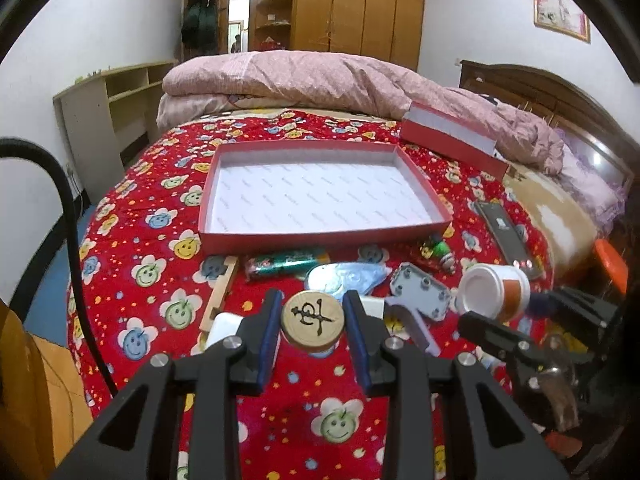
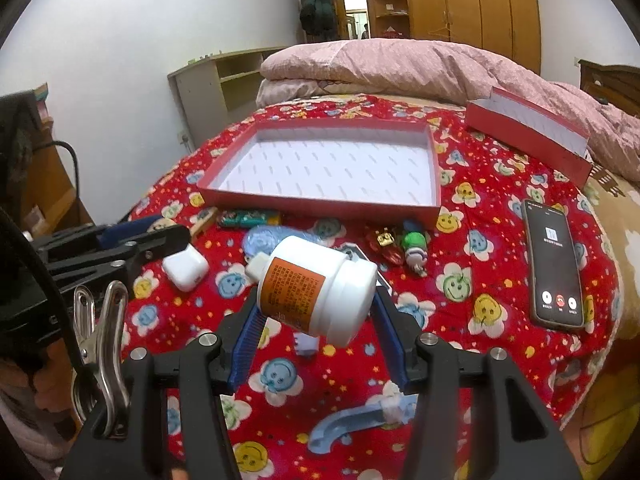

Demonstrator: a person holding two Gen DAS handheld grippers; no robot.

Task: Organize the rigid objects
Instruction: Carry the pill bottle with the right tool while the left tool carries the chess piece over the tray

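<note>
Your left gripper [image 1: 313,320] clamps the wooden disc [image 1: 312,317] and your right gripper [image 2: 316,308] clamps the white bottle [image 2: 318,288], both lifted probably for the empty tray [image 1: 320,236] beyond.

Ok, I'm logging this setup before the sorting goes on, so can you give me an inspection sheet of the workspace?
Surface: bed with red smiley-print quilt.
Job's things: empty red tray; wooden disc; white bottle; second red box behind.
Clutter: phone, screen lit; green tube; white charger; toy figures; grey plastic parts; wood strip.
Grippers: left hand-held gripper shut on the wooden disc; right hand-held gripper shut on the white bottle, held tilted.
Cables: black cable at left.
Surroundings: folded pink duvet, wardrobe, shelf unit, headboard.
</note>
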